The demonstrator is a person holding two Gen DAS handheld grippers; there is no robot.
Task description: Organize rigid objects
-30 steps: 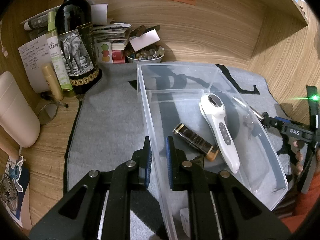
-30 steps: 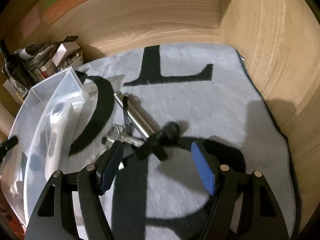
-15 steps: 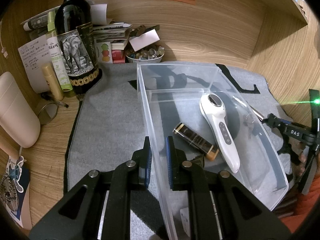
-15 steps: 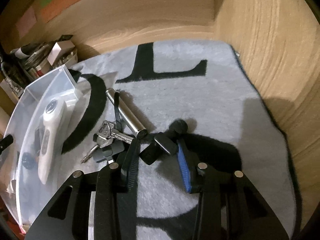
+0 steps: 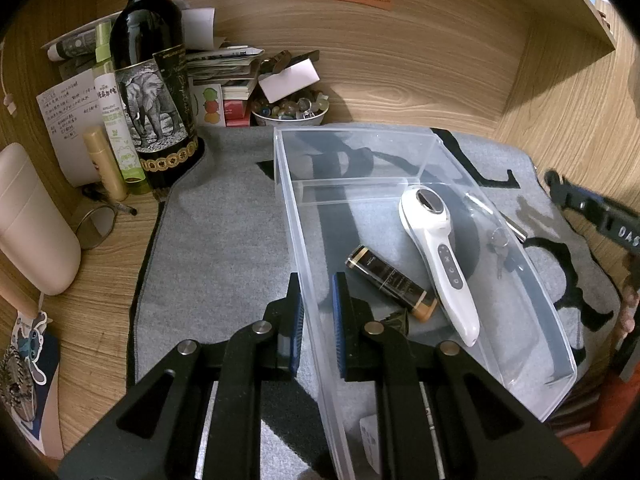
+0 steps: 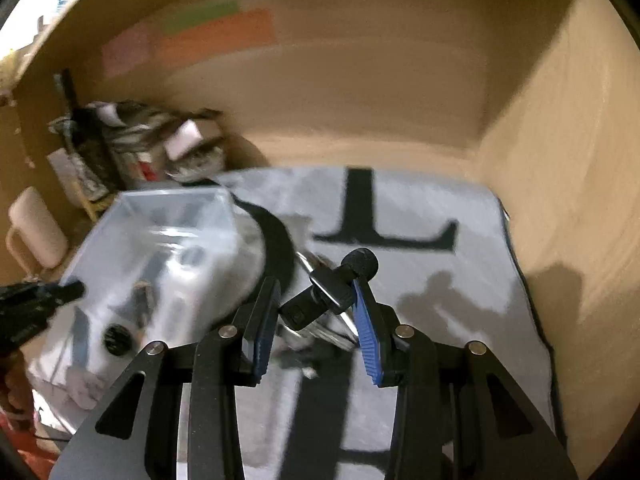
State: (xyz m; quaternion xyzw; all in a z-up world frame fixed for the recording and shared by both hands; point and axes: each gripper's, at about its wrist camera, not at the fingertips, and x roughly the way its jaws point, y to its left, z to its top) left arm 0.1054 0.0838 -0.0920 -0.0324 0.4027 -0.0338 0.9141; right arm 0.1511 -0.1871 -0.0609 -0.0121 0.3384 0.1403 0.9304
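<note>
Both wrist views close, angled down; share clear bin (image 5: 420, 148) (image 6: 168, 200).

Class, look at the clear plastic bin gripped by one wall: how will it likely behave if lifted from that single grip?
The clear plastic bin looks thin-walled, so the wall pinched by the left gripper may flex. It is probably light, but held at one side it would likely tilt. Then the white handheld device and black-and-gold tube could slide.
</note>
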